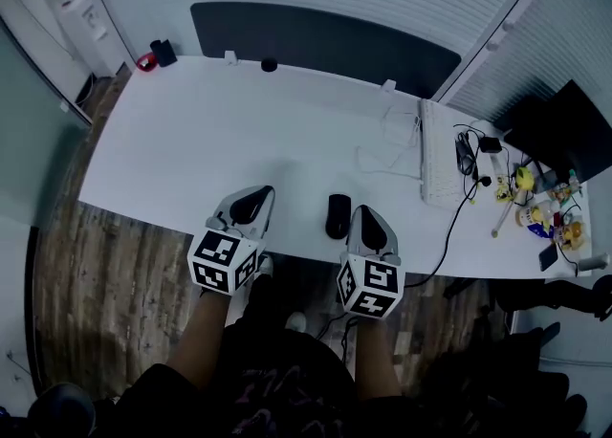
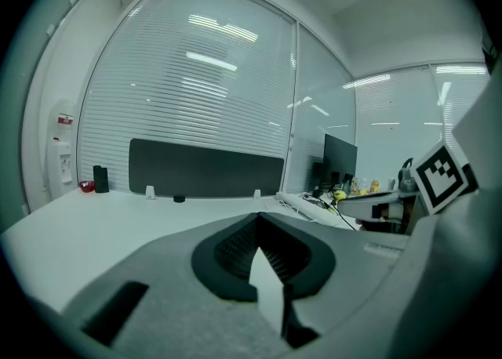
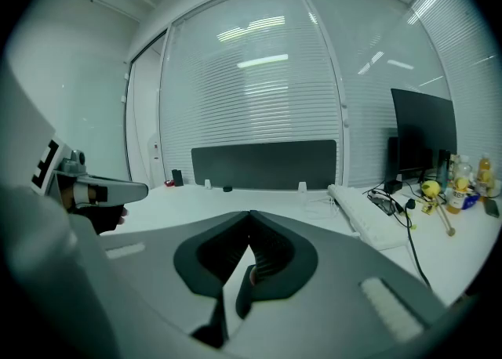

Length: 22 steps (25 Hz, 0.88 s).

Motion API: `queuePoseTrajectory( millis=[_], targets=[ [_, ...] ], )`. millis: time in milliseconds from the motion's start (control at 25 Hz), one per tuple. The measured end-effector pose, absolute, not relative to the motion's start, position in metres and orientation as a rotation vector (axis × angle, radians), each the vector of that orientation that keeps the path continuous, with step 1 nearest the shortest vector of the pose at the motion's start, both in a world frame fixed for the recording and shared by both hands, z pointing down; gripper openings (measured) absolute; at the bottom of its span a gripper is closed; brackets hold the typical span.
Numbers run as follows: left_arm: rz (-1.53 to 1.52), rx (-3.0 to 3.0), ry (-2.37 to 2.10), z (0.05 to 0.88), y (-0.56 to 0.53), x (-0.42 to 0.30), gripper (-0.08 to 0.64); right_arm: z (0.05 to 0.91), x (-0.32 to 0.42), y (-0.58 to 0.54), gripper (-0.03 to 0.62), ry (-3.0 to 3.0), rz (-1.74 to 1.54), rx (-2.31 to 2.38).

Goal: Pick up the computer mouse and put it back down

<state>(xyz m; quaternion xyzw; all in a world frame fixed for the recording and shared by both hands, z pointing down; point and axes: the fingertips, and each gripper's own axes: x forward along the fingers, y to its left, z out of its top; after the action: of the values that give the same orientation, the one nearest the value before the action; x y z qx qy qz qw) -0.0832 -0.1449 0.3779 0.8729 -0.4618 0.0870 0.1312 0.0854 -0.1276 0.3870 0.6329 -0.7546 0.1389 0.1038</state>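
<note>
A black computer mouse (image 1: 337, 215) lies on the white table (image 1: 210, 140) near its front edge. It sits between my two grippers, just left of the right one, and nothing touches it. My left gripper (image 1: 255, 196) hovers over the front edge with its jaws shut and empty. My right gripper (image 1: 368, 215) is beside the mouse, also shut with nothing held. The left gripper view shows the left gripper (image 2: 259, 221) with its jaws meeting at the tip. The right gripper (image 3: 249, 216) looks the same in its own view. The mouse is hidden in both gripper views.
A white keyboard (image 1: 438, 164) with loose cables (image 1: 392, 144) lies at the right. Beyond it are a black monitor (image 1: 564, 125) and small bottles and clutter (image 1: 540, 207). A dark divider panel (image 1: 316, 39) lines the far edge. A water dispenser (image 1: 81, 10) stands far left.
</note>
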Motion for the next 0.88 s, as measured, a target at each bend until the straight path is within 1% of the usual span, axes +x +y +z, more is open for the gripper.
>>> queuePoseTrajectory(
  millis=[880],
  targets=[
    [0.146,2.639,-1.464,0.3,-0.105,-0.079,0.0,0.312,0.109,-0.089,0.009,-2.351,0.236,1.891]
  ],
)
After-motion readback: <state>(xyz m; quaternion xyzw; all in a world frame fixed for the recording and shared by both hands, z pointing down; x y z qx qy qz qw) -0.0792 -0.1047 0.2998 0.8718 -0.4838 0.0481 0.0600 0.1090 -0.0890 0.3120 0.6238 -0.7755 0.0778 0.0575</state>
